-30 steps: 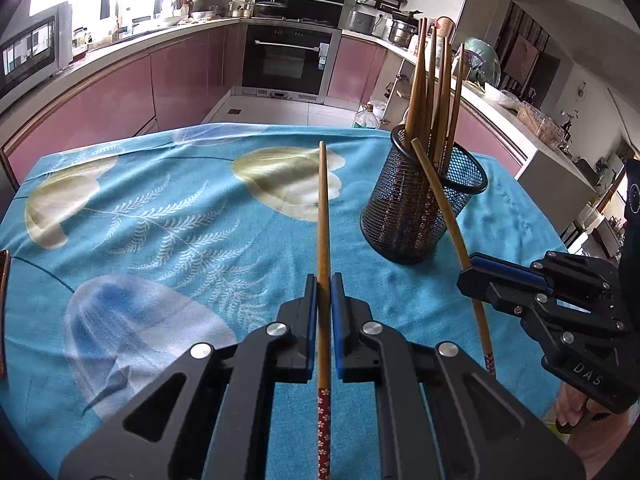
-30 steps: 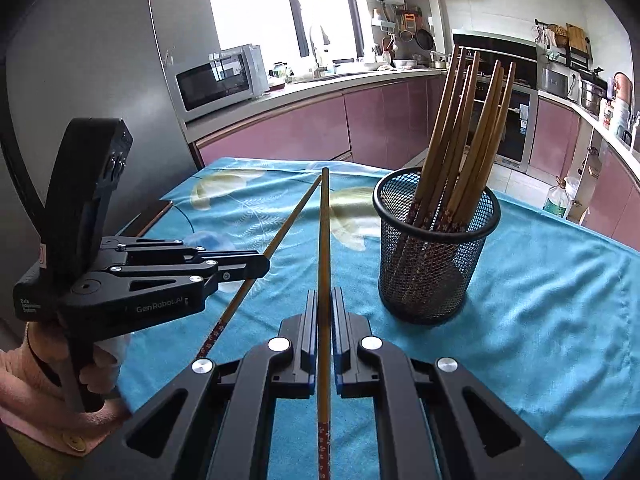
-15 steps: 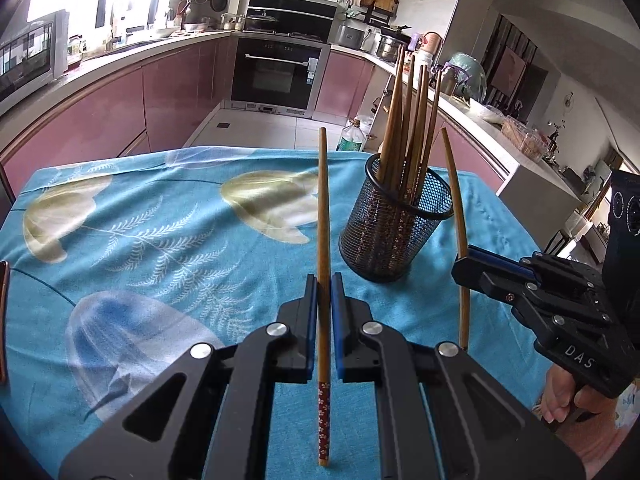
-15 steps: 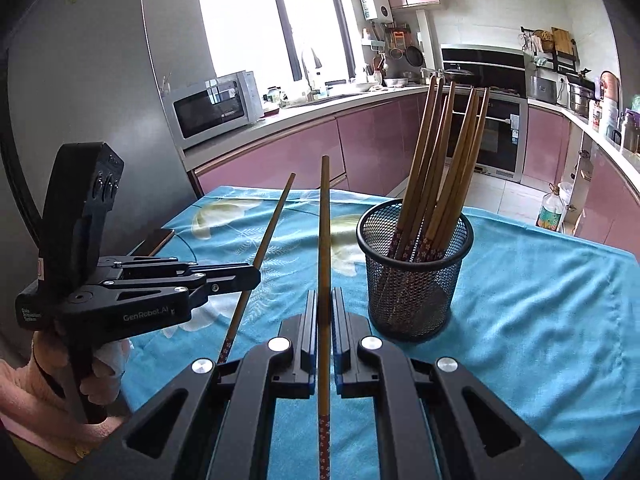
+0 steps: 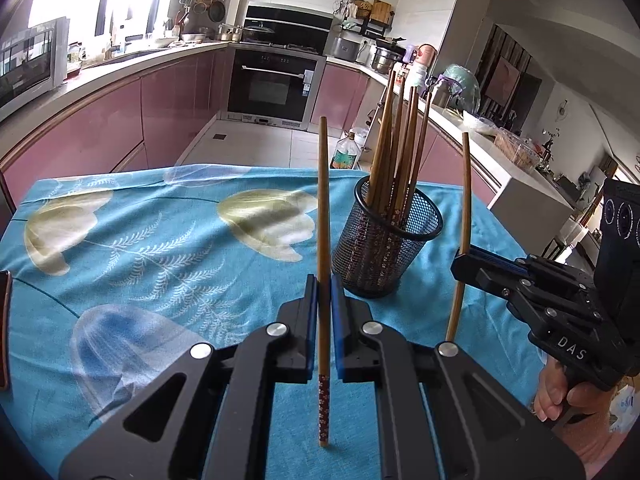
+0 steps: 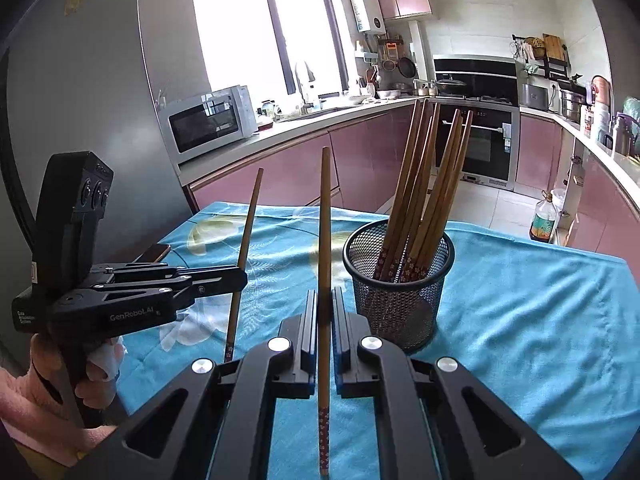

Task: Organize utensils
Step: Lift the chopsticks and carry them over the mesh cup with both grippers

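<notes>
The left gripper (image 5: 323, 280) is clamped on a single wooden chopstick (image 5: 323, 216), its two blue-lined fingers (image 5: 311, 304) pressed together against the shaft. The chopstick runs straight out ahead between the fingers, its plain tapered end rising well beyond the fingertips and its red flower-patterned end hanging back beneath them, over the blue tablecloth (image 5: 160, 264).

Ahead of the fingertips and a little to their right stands a black mesh holder (image 5: 386, 248) on the cloth, with a bundle of chopsticks (image 5: 396, 152) standing in it and leaning on its rim, patterned ends down. The held chopstick is apart from the holder, not touching it.

Further right of the fingers, the right gripper (image 5: 466, 264) is seen from the side, closed on a second chopstick (image 5: 464, 200) that stands nearly upright, a person's hand (image 5: 560, 396) around its handle.

From the right wrist, the second chopstick (image 6: 325, 240) likewise runs forward between the right gripper (image 6: 325, 304) fingers, which are shut on it. The mesh holder (image 6: 400, 308) sits just ahead and right of these fingertips, close but clear of them. Left of the fingers, the left gripper (image 6: 240, 276) pinches its chopstick (image 6: 246, 240), which tilts slightly, and a phone (image 6: 154, 253) lies on the table edge behind it
</notes>
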`<state>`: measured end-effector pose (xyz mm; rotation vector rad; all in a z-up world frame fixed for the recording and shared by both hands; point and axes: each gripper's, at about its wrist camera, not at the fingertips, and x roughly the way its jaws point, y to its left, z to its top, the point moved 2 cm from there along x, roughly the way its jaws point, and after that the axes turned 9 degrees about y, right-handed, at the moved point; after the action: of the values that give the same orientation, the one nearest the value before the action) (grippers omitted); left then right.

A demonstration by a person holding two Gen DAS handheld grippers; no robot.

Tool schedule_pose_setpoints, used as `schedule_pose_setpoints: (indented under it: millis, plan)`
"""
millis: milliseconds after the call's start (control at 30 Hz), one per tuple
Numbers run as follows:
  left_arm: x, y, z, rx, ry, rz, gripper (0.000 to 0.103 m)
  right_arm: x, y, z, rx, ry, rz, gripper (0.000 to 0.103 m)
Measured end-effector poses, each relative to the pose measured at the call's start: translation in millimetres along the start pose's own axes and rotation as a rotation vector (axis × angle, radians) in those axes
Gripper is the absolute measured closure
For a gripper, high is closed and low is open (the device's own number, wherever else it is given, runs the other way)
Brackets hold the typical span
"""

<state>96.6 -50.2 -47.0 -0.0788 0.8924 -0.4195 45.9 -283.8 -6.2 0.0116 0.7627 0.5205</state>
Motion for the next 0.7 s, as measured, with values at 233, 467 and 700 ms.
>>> schedule_pose_setpoints:
  millis: [233, 467, 700]
  plan:
    - [-7.5, -1.1, 5.2, 0.003, -0.021, -0.016, 0.096, -2.8, 0.6, 4.1, -0.001, -0.016, -0.008, 0.097]
    - [-12.0, -2.0, 9.4, 0.002, -0.035, -0.036, 0.096, -7.1, 1.3, 7.3, -0.004, -0.033, -0.008, 0.097]
    - [-14.5, -5.0, 13.4, 0.01, -0.045, -0.041, 0.096, -9.5, 0.5, 10.1, -0.005, -0.045, -0.009, 0.097]
